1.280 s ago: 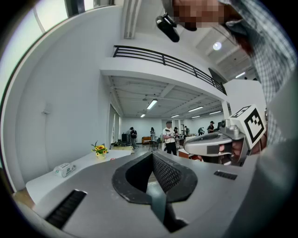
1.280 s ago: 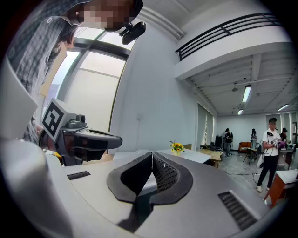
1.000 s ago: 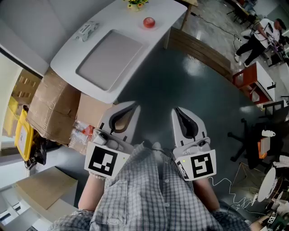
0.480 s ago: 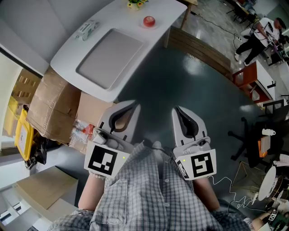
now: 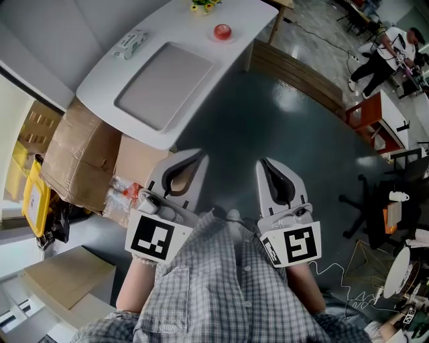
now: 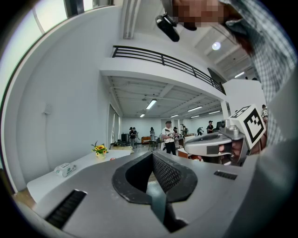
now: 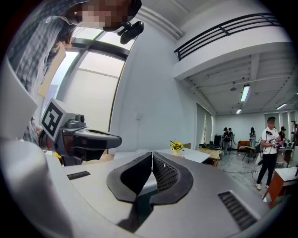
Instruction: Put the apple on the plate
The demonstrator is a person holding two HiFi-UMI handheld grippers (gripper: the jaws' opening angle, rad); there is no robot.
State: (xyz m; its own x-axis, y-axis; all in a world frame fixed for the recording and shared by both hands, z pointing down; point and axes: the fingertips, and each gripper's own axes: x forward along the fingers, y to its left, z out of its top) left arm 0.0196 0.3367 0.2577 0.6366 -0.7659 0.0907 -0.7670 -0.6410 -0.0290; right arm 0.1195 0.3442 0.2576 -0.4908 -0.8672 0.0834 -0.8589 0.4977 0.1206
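Holds left tool (image 5: 190, 159) and right tool (image 5: 267, 166) pressed together, empty, above floor (image 5: 268, 120). Locates apple (image 5: 222, 31) on far desk (image 5: 107, 77) end, near flowers (image 5: 204, 5). Adds balcony railing (image 6: 163, 58) in tool views alone.

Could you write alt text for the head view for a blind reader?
From above, someone in a checked shirt holds the left gripper and right gripper, both shut and empty, at waist height. Ahead, a white table carries a grey mat and a red apple.
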